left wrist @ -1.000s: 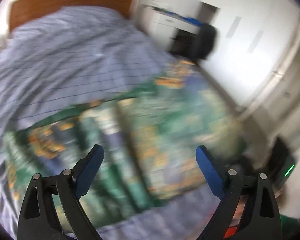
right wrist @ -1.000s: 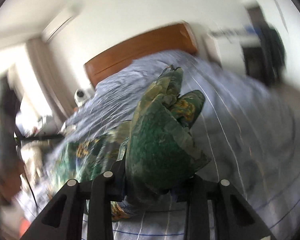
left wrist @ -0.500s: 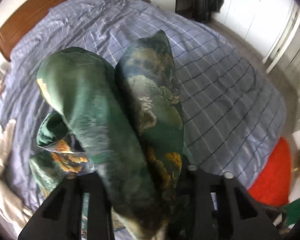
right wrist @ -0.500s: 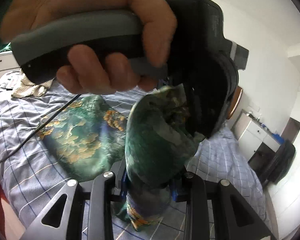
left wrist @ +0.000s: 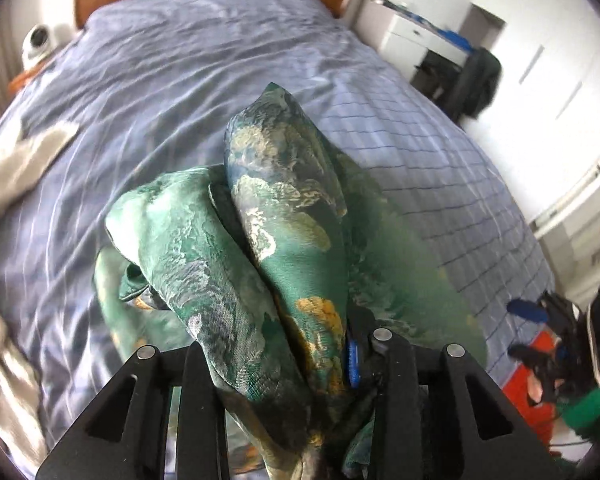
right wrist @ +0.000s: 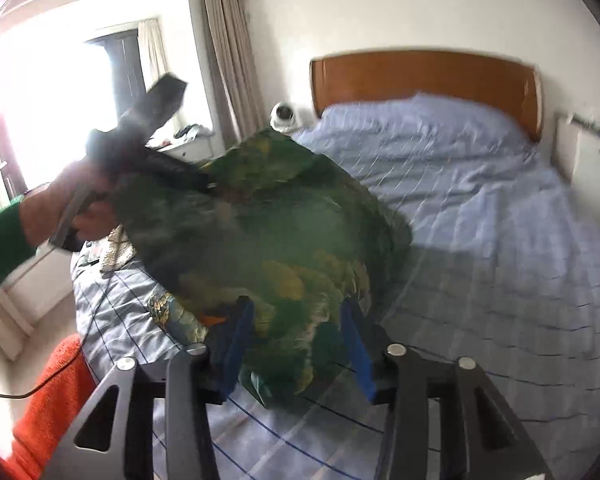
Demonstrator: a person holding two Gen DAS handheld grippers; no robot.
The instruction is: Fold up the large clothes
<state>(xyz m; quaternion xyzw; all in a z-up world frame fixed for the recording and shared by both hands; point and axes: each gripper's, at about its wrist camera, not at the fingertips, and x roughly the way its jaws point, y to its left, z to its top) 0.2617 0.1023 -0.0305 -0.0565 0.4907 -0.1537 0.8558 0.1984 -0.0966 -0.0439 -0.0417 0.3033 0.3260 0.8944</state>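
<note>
Now green patterned garment (left wrist: 284, 248) bunched in both grippers' jaws, above bed (left wrist: 180, 80).

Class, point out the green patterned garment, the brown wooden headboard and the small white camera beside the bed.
Green patterned garment (left wrist: 300, 208): left wrist view, raised fold.
Brown wooden headboard (right wrist: 420, 76): right wrist view, panel centre.
Small white camera (right wrist: 283, 115): right wrist view, round head.

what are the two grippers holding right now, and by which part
Both hold the green patterned garment: the left gripper clamps a bunched fold, the right gripper another gathered bunch. Which edge or corner cannot be told.
</note>
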